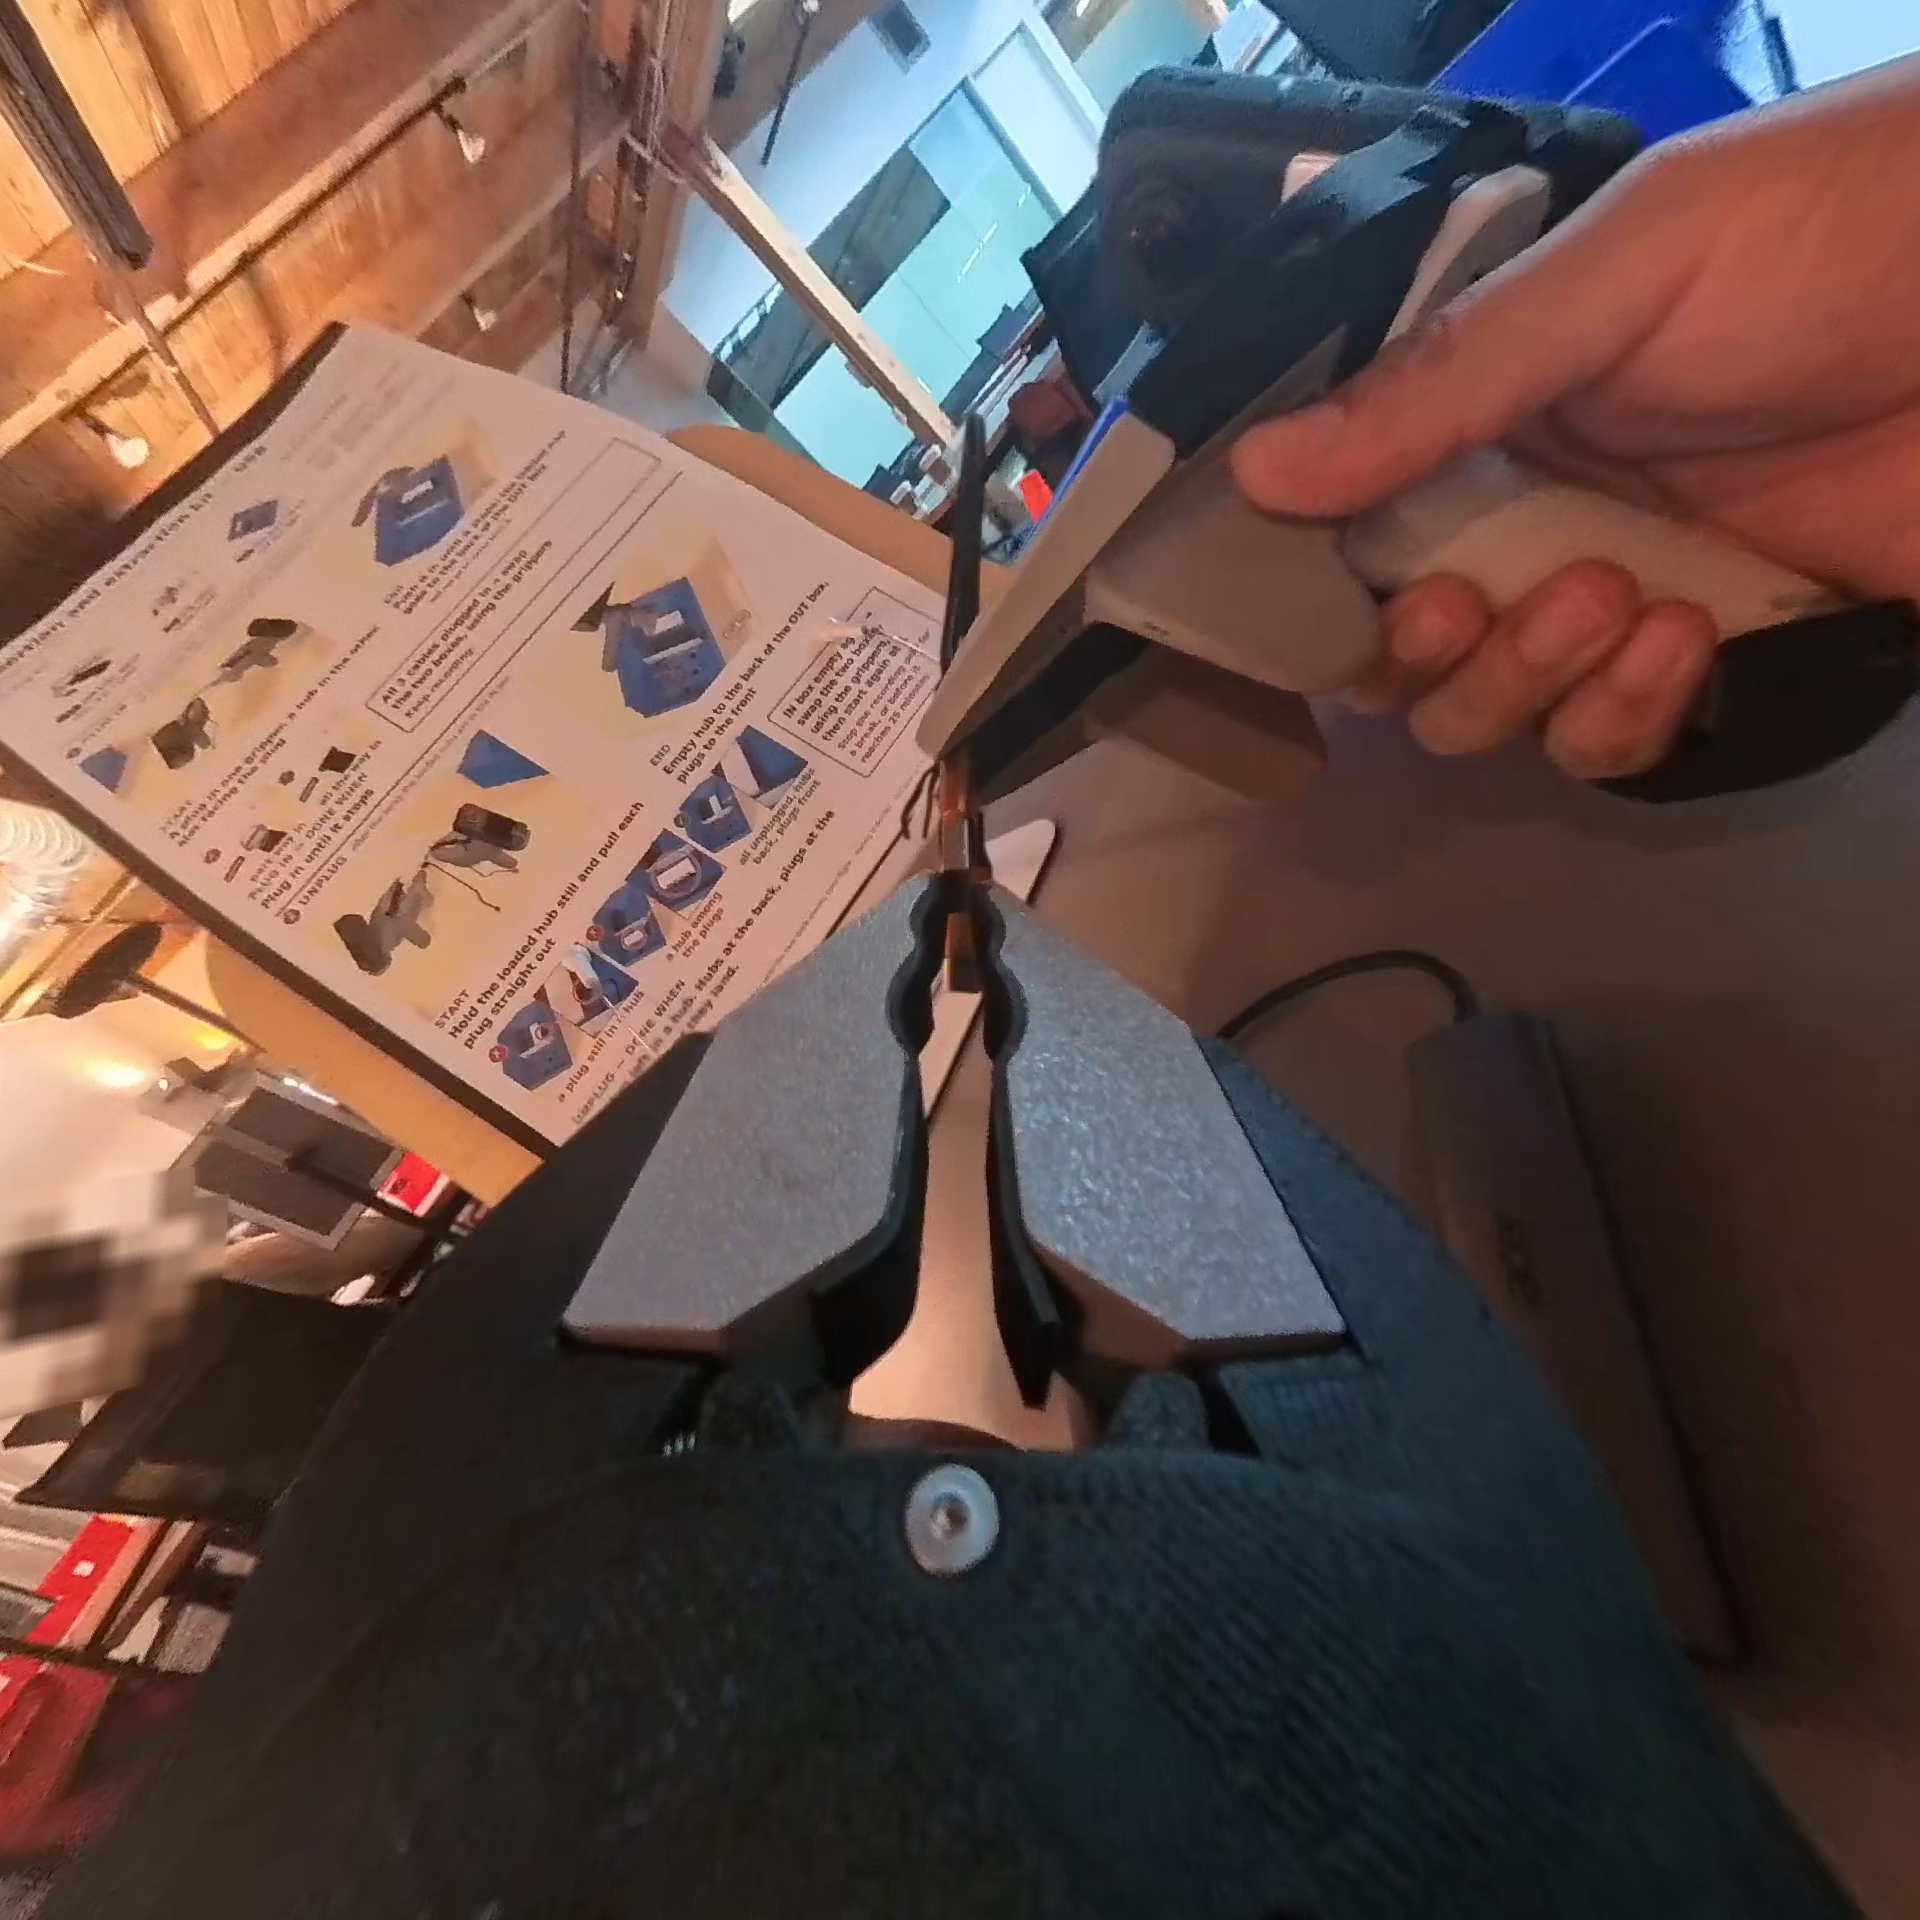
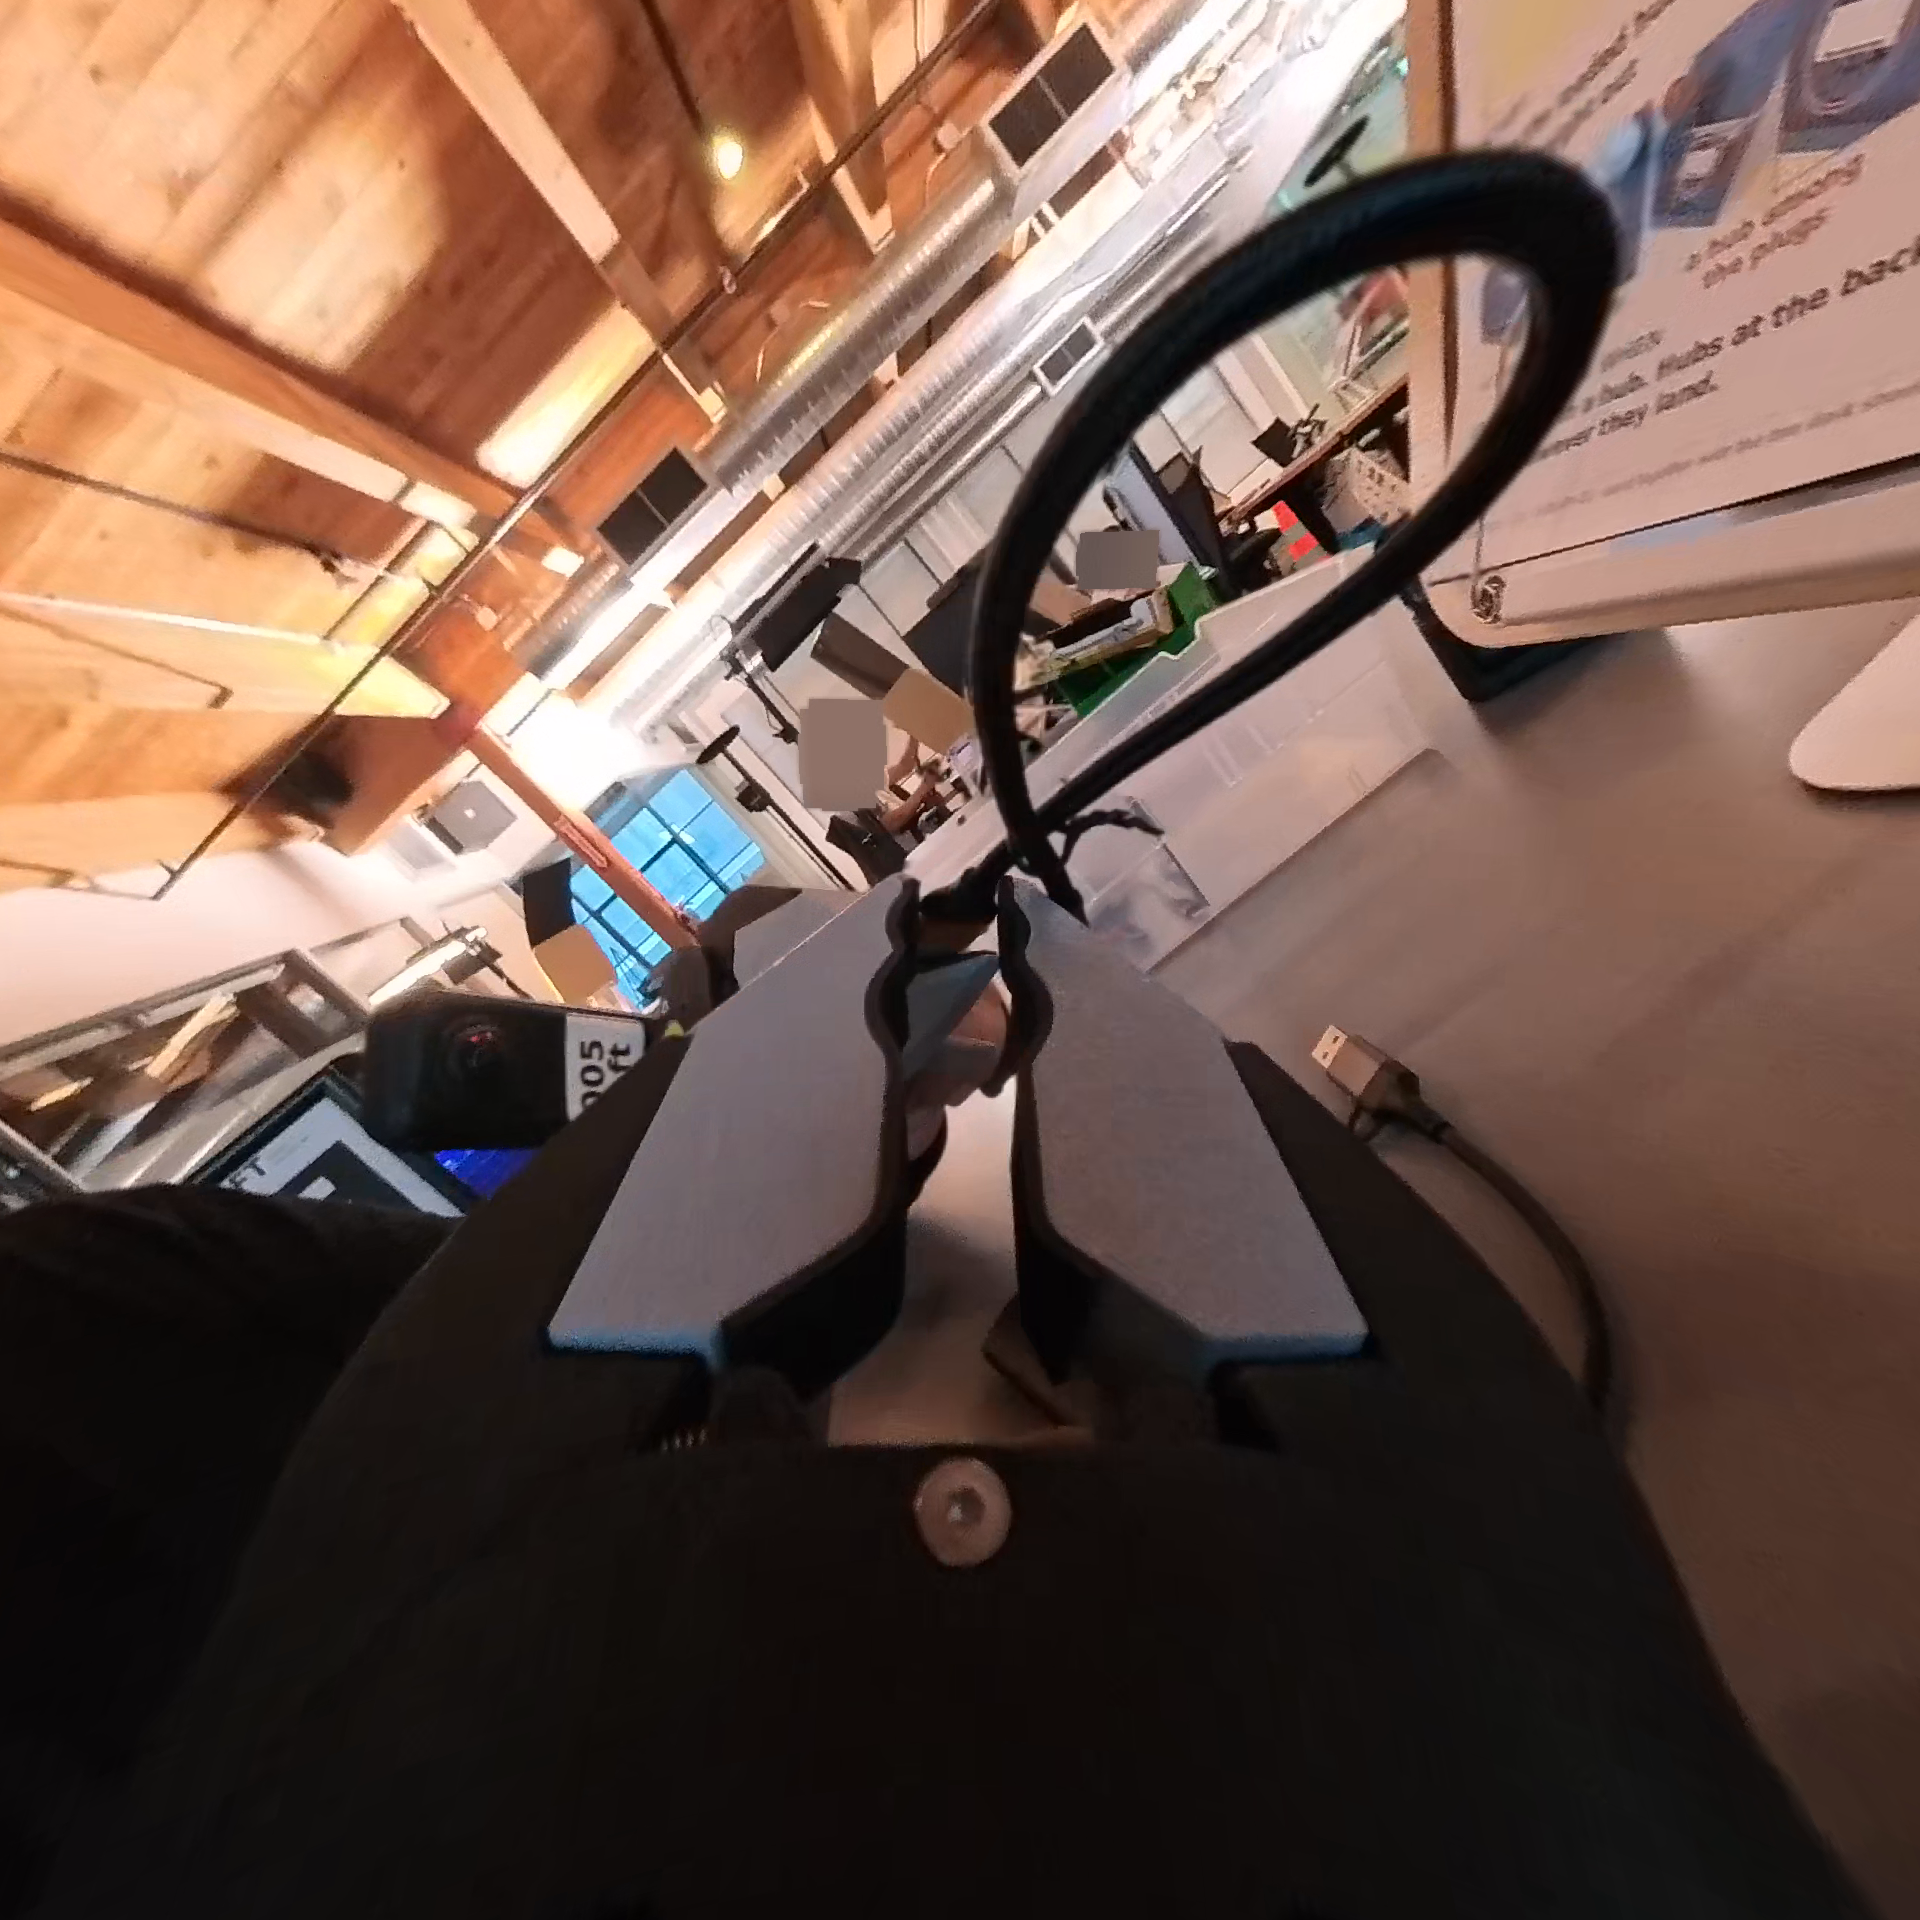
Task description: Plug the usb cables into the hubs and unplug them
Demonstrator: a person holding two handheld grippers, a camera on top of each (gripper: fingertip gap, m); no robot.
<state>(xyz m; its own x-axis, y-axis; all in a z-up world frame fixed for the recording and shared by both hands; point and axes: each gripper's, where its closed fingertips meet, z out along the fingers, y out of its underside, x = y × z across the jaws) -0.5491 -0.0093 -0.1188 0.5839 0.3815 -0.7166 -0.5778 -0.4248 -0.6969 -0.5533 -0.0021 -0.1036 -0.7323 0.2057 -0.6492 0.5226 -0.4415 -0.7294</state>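
Left wrist view: we're pinching a small dark-and-copper piece at the end of the black cable (image 1: 971, 540) between the left gripper's (image 1: 956, 920) tips, jaws almost pressed together. It's too small to tell whether that's the plug. The right gripper (image 1: 943, 743), held in a hand (image 1: 1662, 436), is sitting just beyond, its tips on the same cable. A dark grey hub (image 1: 1507, 1247) is lying flat on the table (image 1: 1714, 935), right of our fingers, with its own lead curving off its far end. An instruction sheet (image 1: 416, 675) is standing at the left.

Right wrist view: we're clamping the braided cable by a twist of thin wire, jaws nearly together, while the cable is looping up in front of the sheet. A loose USB plug (image 2: 1351, 1070) is lying on the table just right of our fingers.
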